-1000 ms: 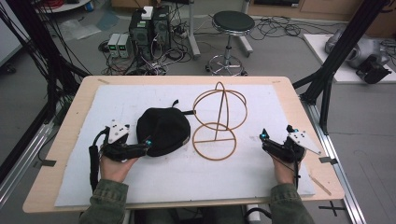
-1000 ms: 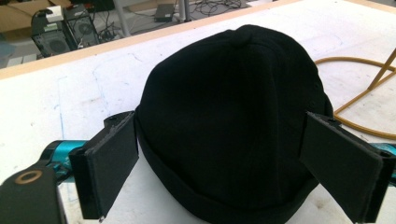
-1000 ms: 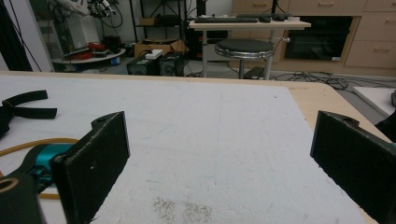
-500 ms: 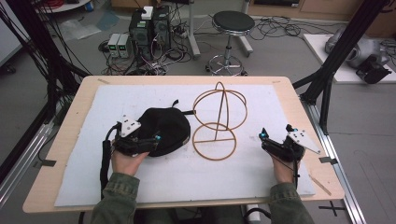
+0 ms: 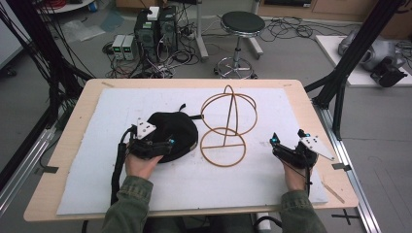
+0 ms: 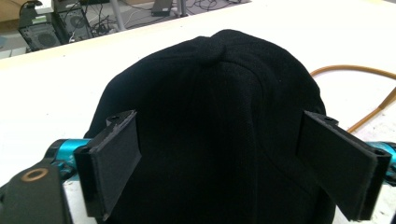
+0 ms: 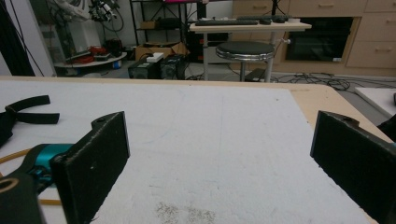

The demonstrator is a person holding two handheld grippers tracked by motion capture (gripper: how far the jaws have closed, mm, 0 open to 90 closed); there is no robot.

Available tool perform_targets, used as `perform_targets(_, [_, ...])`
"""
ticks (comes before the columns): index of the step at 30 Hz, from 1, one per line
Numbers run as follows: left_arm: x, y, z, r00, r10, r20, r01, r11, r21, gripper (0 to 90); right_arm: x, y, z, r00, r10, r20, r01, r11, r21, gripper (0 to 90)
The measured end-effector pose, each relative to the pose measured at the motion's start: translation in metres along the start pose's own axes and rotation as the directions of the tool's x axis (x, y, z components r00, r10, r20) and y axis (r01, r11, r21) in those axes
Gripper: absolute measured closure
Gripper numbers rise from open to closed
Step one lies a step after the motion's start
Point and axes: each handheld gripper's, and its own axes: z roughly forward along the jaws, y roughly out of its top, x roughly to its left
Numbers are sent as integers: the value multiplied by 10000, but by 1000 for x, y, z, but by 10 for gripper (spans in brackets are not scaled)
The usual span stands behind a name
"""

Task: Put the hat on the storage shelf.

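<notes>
Straddling the black cap with its jaws spread wide, the left gripper seemed poised to seize it beside the wooden hoop stand. The right gripper rested well apart, jaws agape and empty. A white mat covered the table; computers and a stool stood beyond.

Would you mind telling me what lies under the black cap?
The black cap rests on the white mat, beside the wire stand. Whatever is beneath its dome is covered, so I cannot tell.
</notes>
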Motion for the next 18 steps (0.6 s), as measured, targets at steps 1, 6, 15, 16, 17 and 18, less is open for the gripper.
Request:
perform_targets(1, [0, 0, 1, 10000, 12, -3, -12, 10000, 15, 154, 0, 0, 0, 10000, 0, 0, 0, 10000, 0, 36])
perform_targets(6, [-1, -3, 4, 9998, 179, -60, -177, 9995, 276, 170, -1, 1, -1, 9999, 138, 18, -138, 9999, -50, 36])
perform_targets(15, [-3, -4, 6, 9990, 393, -232, -383, 9984, 423, 316, -2, 1, -1, 9998, 198, 26, -198, 9998, -68, 36])
perform_targets(16, [-4, -5, 7, 9985, 471, -276, -457, 9977, 502, 335, -1, 0, -1, 9997, 248, 7, -248, 9997, -20, 36])
perform_targets(17, [-4, -5, 7, 9985, 508, -194, -497, 9973, 538, 366, -1, 0, 0, 9997, 238, -28, -239, 9997, -56, 36])
perform_targets(18, [-5, -6, 8, 9987, 497, -99, -491, 9975, 517, 388, -1, 0, 0, 9998, 208, -33, -208, 9998, -70, 36])
